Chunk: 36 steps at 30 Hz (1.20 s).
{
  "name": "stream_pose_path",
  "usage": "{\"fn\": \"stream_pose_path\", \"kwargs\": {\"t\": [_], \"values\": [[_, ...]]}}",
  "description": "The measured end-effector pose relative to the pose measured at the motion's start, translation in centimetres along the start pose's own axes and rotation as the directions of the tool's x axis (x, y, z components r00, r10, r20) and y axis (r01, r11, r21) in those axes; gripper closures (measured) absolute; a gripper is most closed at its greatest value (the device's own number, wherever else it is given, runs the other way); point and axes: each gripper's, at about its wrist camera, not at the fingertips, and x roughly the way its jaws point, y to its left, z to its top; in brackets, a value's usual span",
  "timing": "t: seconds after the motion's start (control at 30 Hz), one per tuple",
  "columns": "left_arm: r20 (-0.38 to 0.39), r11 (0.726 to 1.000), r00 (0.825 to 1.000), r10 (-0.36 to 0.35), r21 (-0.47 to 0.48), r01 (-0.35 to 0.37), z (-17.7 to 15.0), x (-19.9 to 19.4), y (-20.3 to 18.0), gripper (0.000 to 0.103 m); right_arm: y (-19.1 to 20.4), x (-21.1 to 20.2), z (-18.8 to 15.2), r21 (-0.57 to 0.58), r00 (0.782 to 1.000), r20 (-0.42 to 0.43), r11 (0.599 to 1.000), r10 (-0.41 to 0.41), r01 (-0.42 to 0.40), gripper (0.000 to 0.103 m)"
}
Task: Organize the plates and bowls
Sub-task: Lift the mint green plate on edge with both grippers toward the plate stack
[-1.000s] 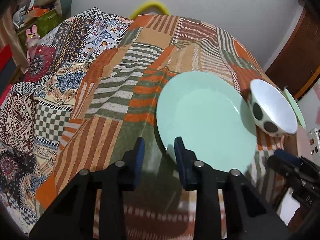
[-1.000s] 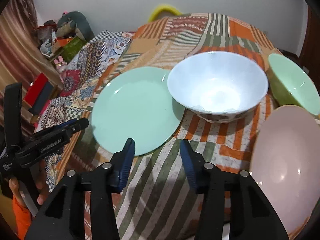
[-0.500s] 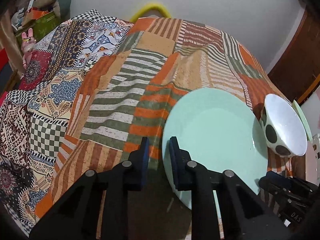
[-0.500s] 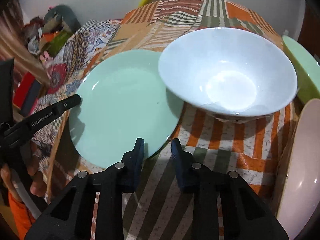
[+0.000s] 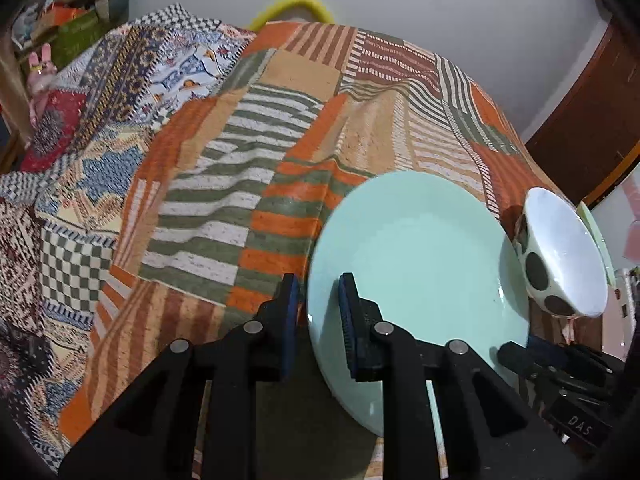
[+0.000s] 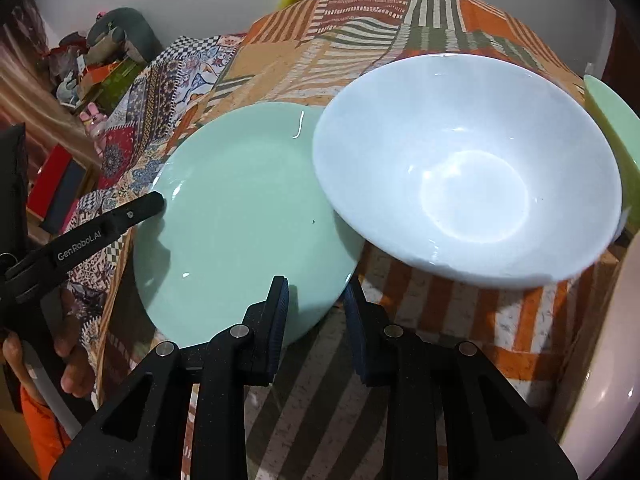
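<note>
Nearest the camera, the right gripper (image 6: 315, 284) has its jaws drawn narrow. They have just been closing and now stand across the near rim of the green plate (image 6: 248, 208), one pad over the plate and the other just past the rim on the cloth. Plate shows between the pads and none visibly presses on it, so I judge this a grip being lined up, not yet made.

The left gripper (image 5: 318, 280) is placed the same way at the plate's left rim. Its jaws have also just been closing. The rim lies between them, with a dark gap at the outer pad.

Taking the plate at two points on its rim looks meant to keep a wide, flat dish level when it is lifted.

The plate lies flat by the near edge of the surface (image 6: 440, 312), on its left part. It is pale mint, glossy, shallow and empty, with a tiny dark speck near its middle.

Just right of the plate sits the white bowl (image 6: 468, 168). It is deep and empty, with dark spots on its outside, and its rim overhangs the plate's right rim.

A pink dish (image 6: 608, 360) is at the near right corner, and a green dish (image 6: 612, 128) stands beyond it at the right edge.

Something yellow (image 5: 296, 2) shows past the far edge.
</note>
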Motion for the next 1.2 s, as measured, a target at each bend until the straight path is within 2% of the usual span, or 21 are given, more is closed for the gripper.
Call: {"fn": "stream_pose_path", "kwargs": {"t": [0.07, 0.2, 0.4, 0.67, 0.8, 1.03, 1.2], "values": [[-0.005, 1.0, 1.0, -0.015, -0.003, 0.015, -0.4, -0.2, 0.0, 0.083, 0.1, 0.1, 0.0, -0.01, 1.0, -0.01, 1.0, 0.02, -0.02, 0.077], [-0.009, 1.0, 1.0, 0.019, 0.014, -0.019, -1.4, -0.8, -0.6, 0.083, 0.4, 0.1, -0.3, -0.017, 0.999, -0.025, 0.999, 0.032, -0.032, 0.077], [-0.039, 0.997, 0.998, 0.043, 0.059, -0.041, -5.2, -2.8, -1.4, 0.083, 0.1, -0.8, -1.4, -0.027, 0.998, -0.044, 0.998, 0.048, -0.049, 0.077], [-0.101, 0.999, 0.995, -0.013, 0.049, 0.018, -10.1, -6.0, -1.3, 0.083, 0.1, -2.2, -3.3, -0.086, 0.996, -0.071, 0.994, 0.059, -0.065, 0.077], [-0.072, 0.998, 0.997, 0.042, 0.051, -0.038, -9.6, -6.9, -0.8, 0.082, 0.3, -2.0, -2.8, -0.101, 0.997, -0.07, 0.994, 0.042, -0.049, 0.077], [-0.079, 0.999, 0.996, 0.03, 0.034, -0.028, -7.3, -5.2, -0.5, 0.082, 0.7, -0.9, -1.8, -0.094, 0.997, -0.076, 0.995, 0.027, -0.034, 0.077], [-0.095, 1.0, 0.995, -0.013, 0.012, 0.014, -6.8, -3.4, -0.7, 0.08, 1.0, -0.3, -1.4, -0.103, 0.996, -0.08, 0.994, 0.029, -0.037, 0.074]]}}
